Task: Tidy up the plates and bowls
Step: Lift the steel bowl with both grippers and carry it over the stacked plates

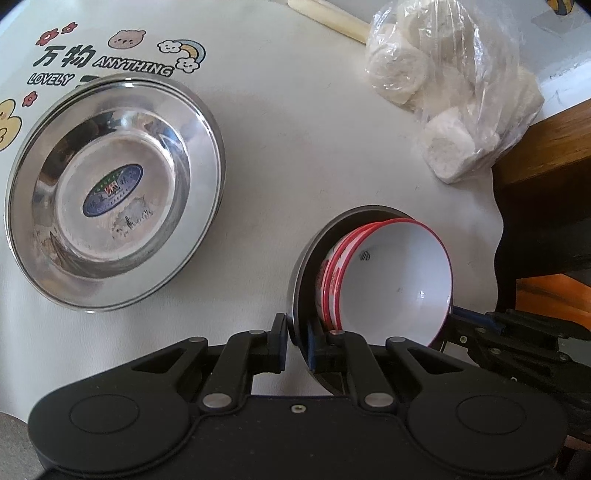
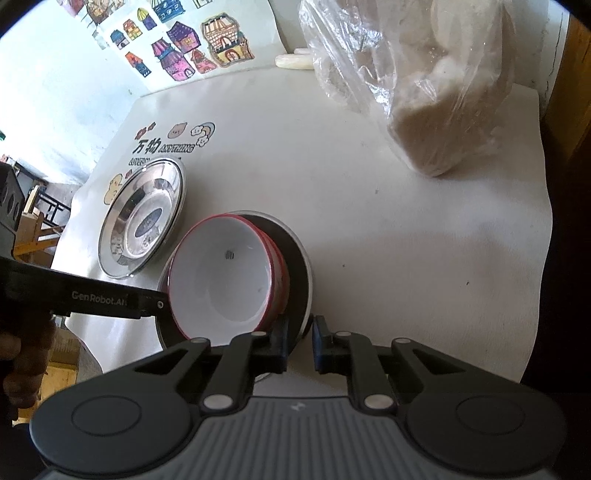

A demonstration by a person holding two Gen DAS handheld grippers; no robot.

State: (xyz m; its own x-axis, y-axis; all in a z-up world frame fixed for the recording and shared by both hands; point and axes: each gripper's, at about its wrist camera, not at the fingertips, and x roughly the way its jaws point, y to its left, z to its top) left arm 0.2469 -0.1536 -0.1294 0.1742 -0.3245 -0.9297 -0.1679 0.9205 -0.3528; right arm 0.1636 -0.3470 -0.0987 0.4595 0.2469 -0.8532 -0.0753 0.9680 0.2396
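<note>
Stack of red-rimmed bowls (image 1: pixel 391 273): round, glossy white inside, red band at the lip and red print on the outer wall; at least three rims show nested. They sit inside a dark metal plate (image 1: pixel 301 280), round, thin-edged, dull grey underneath. In the left wrist view plate and bowls lie at 4 o'clock, tipped up on edge, bowl mouths facing 3 o'clock toward the right-hand tool; whether the plate's lower edge touches the table I cannot tell. In the right wrist view the same stack (image 2: pixel 225 277) opens toward 9 o'clock.

Left gripper (image 1: pixel 297 345): jaws together on the plate's rim, one blue pad outside, one inside against the plate face. Right gripper (image 2: pixel 300 341): jaws clamped on the opposite rim of the plate (image 2: pixel 301 273), the thin edge between the pads.

Stainless steel plate (image 1: pixel 114 192) at 9 o'clock in the left view: round, shallow, mirror-bright, wide flat rim, oval blue label in its centre. It lies flat on the table and holds nothing else.

Table cover (image 1: pixel 295 147): smooth off-white sheet with cartoon prints and lettering at 11 o'clock. Clear crinkled plastic bag (image 1: pixel 454 92) at 1 o'clock holds pale round cakes. A pale stick (image 1: pixel 328 18) lies at 12 o'clock.
</note>
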